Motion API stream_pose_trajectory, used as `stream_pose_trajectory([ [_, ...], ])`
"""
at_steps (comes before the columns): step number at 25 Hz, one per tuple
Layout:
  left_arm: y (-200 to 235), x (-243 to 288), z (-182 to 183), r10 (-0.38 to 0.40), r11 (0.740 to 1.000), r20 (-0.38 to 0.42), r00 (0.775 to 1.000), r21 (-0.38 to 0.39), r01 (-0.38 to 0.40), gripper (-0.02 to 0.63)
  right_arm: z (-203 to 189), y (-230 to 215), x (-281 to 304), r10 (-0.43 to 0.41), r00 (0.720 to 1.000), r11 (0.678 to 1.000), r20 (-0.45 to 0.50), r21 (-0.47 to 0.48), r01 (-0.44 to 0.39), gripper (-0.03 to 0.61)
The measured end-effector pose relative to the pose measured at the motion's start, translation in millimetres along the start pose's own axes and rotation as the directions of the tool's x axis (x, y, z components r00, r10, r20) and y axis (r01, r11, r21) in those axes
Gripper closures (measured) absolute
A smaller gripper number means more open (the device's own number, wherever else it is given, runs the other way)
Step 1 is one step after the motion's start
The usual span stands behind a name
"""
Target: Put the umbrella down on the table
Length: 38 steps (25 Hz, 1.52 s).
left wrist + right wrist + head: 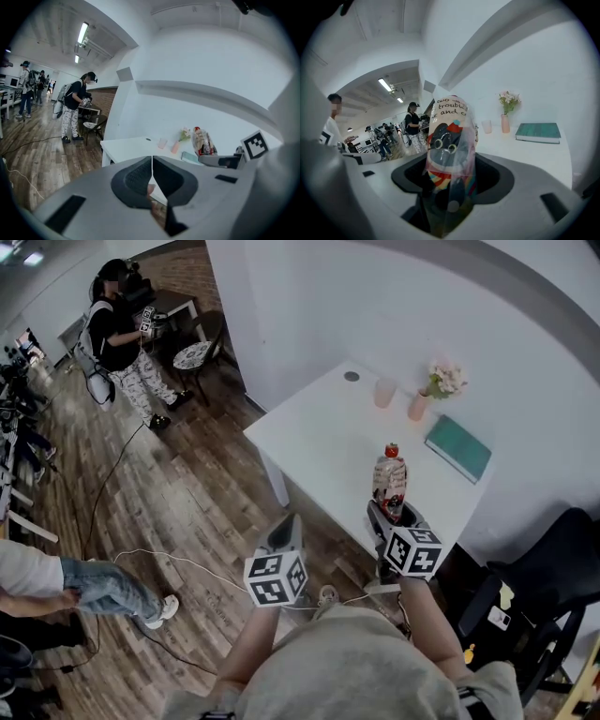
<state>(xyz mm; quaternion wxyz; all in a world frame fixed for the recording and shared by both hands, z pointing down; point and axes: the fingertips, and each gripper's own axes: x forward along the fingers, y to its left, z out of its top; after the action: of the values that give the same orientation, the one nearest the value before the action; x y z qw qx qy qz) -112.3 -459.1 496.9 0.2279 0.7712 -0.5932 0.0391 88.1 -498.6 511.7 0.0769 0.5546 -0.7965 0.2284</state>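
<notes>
Biggest thing here is the wooden floor (169, 493), with cables trailing across it. Then there's the white surface (328, 442), pushed up against a white wall. A black chair (553, 568) sits off its right side. Way back across the room a person (117, 334) in a dark top stands by another small table.

On the surface, a teal book (457, 448) lies flat near the right edge, close to the wall.

The umbrella (451, 145) is folded up and wrapped in a clear plastic sleeve, with a cartoon print and some lettering on it. It isn't lying on the surface. The right gripper (450, 187) has its jaws closed around the lower end and holds it roughly upright over the near part of the surface. I honestly can't tell if any bit of it touches the top.

The left gripper (152, 173) has its jaws pressed together with nothing between them. In the head view it's out over the floor, just off the near edge of the surface and left of the right gripper.

Small stuff at the back of the surface: a pink vase (418, 406) with pale flowers (444, 379), just left of the book. A pinkish cup (384, 392) stands just beside the vase on its left.
</notes>
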Motion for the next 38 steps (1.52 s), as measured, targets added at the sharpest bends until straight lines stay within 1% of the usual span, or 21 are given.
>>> stream_pose_trajectory([
  [10, 9, 46, 3, 0.026, 1.000, -0.031, 0.999, -0.003, -0.026, 0.603, -10, -41, 65, -0.025, 0.995, 1.000, -0.101, -0.001, 0.025, 0.307],
  [22, 6, 95, 4, 0.020, 1.000, -0.067, 0.998, 0.011, -0.019, 0.603, -37, -94, 124, -0.085, 0.968, 0.996, -0.235, -0.002, 0.087, 0.307],
  [29, 1, 117, 2, 0.013, 1.000, -0.086, 0.996, 0.018, -0.011, 0.603, -59, -122, 149, -0.122, 0.940, 0.992, -0.320, -0.012, 0.124, 0.307],
  [38, -10, 141, -3, 0.005, 1.000, -0.114, 0.994, 0.030, -0.002, 0.603, -87, -152, 169, -0.160, 0.890, 0.985, -0.426, -0.010, 0.172, 0.307],
])
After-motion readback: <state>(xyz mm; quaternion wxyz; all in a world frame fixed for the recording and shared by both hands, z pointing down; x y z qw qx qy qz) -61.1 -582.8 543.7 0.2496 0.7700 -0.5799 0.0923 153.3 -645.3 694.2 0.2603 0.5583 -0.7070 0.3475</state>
